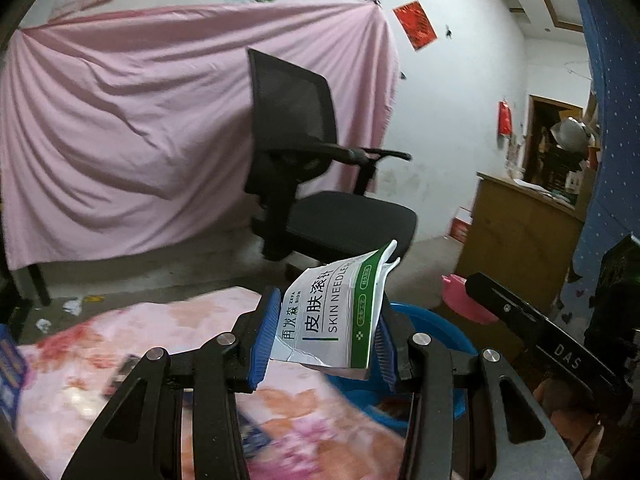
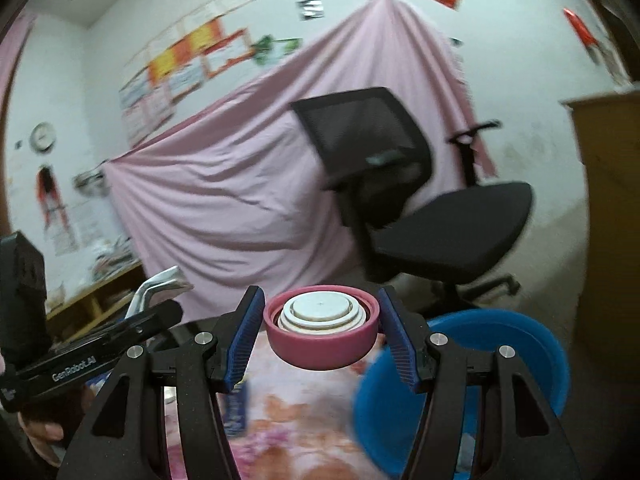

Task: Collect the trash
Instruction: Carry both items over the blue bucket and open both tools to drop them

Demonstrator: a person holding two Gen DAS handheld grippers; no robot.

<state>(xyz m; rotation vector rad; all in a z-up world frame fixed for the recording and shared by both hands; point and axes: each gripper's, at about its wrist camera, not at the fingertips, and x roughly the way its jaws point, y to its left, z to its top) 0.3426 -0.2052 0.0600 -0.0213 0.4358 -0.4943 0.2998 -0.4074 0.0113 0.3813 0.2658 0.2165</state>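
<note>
My left gripper point(image 1: 322, 336) is shut on a crumpled white and green box point(image 1: 336, 316) printed "SKIN NEEDLE", held in the air over the near rim of a blue basin point(image 1: 432, 328). In the right wrist view my right gripper point(image 2: 320, 334) is shut on a round pink lid point(image 2: 320, 340) with white rings inside, carried above a floral cloth point(image 2: 296, 412). The same blue basin point(image 2: 500, 356) lies just right of and below the lid. The other gripper's black body point(image 2: 80, 356) shows at the left edge, and in the left wrist view the right one point(image 1: 540, 328) shows at the right.
A black mesh office chair point(image 1: 312, 160) stands beyond the basin before a hanging pink sheet point(image 1: 120, 128). A wooden cabinet point(image 1: 520, 228) is at the right, with a pink dustpan point(image 1: 464, 298) beside it. Paper scraps point(image 1: 74, 304) lie on the floor at the left. A blue packet point(image 2: 238, 408) rests on the floral cloth.
</note>
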